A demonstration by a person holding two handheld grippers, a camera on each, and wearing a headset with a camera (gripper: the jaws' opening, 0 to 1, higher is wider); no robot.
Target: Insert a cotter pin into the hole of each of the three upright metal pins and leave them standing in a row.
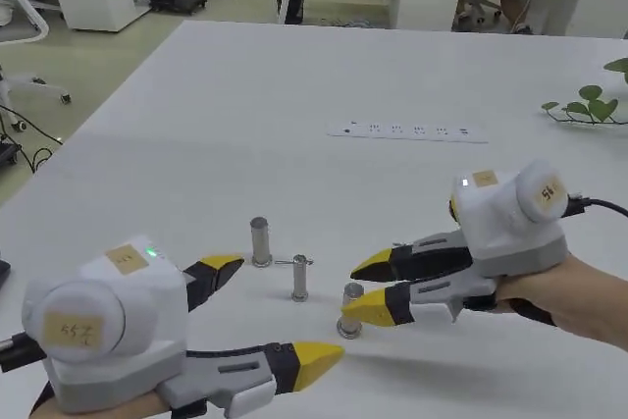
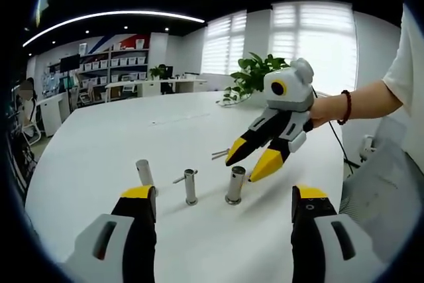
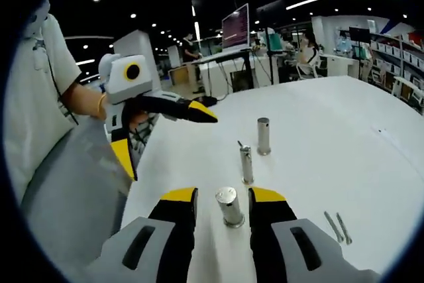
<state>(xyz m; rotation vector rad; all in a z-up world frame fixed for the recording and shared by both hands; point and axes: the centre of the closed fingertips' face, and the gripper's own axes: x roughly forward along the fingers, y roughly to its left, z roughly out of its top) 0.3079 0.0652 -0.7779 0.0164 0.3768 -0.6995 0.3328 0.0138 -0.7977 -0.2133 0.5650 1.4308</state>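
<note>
Three upright metal pins stand in a row on the white table (image 1: 196, 125): far pin (image 1: 260, 240), middle pin (image 1: 300, 278), near pin (image 1: 350, 311). A cotter pin (image 1: 294, 262) sticks through the middle pin's top. My right gripper (image 1: 350, 291) is open, its jaws straddling the near pin (image 3: 228, 205) with small gaps on both sides. My left gripper (image 1: 273, 311) hangs open to the left of the row, holding nothing. In the left gripper view the pins (image 2: 191, 187) stand ahead of it, with the right gripper (image 2: 255, 157) beyond. Two loose cotter pins (image 3: 334, 226) lie beside the right gripper.
A white power strip (image 1: 407, 130) lies mid-table, further back. A green plant (image 1: 589, 105) sits at the table's right edge. Office chairs and cabinets stand beyond the far edge. Bare tabletop surrounds the row of pins.
</note>
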